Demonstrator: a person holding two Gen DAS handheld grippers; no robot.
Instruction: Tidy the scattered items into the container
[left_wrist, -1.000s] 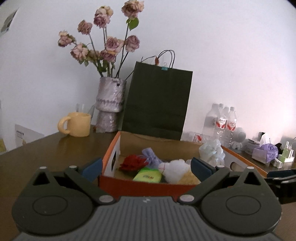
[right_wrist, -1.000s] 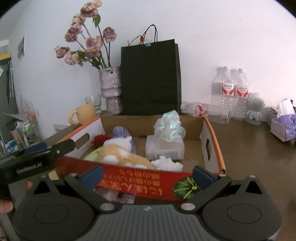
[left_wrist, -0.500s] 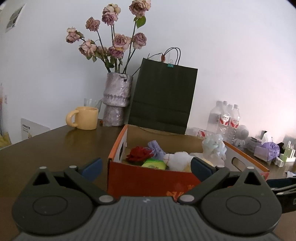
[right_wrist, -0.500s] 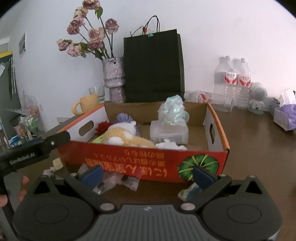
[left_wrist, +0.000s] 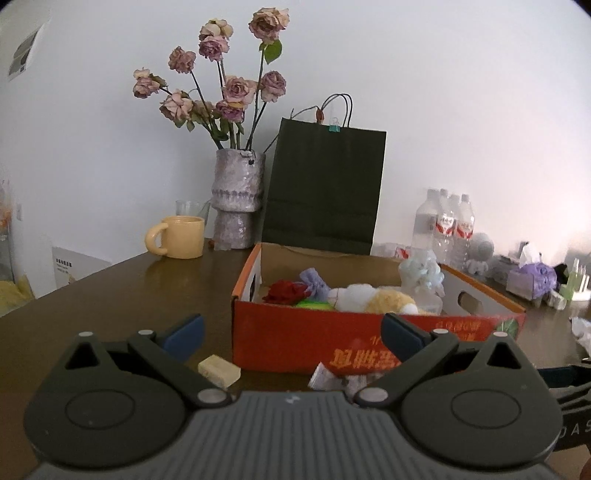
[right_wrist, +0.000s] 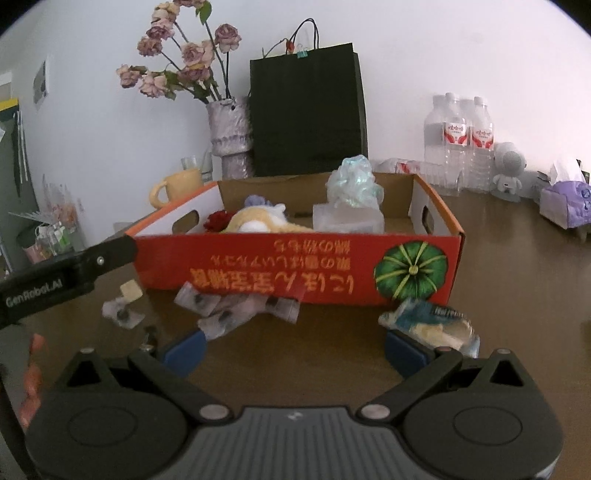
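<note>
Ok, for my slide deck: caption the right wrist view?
Open right gripper faces orange cardboard box, clear sachets scattered before it.

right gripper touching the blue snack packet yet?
Cannot tell. In the right wrist view the blue snack packet lies just beyond the right gripper, overlapping one open jaw's tip, but that could be contact or merely depth overlap.

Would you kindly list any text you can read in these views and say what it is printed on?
"GenRobot.AI": on the left claw's side.
Upside-down yellow East Asian lettering: on the box front, not legible to me.
Red labels on the bottles: too small.
Blue packet label: blurred.
Sachets: no readable print.
</note>
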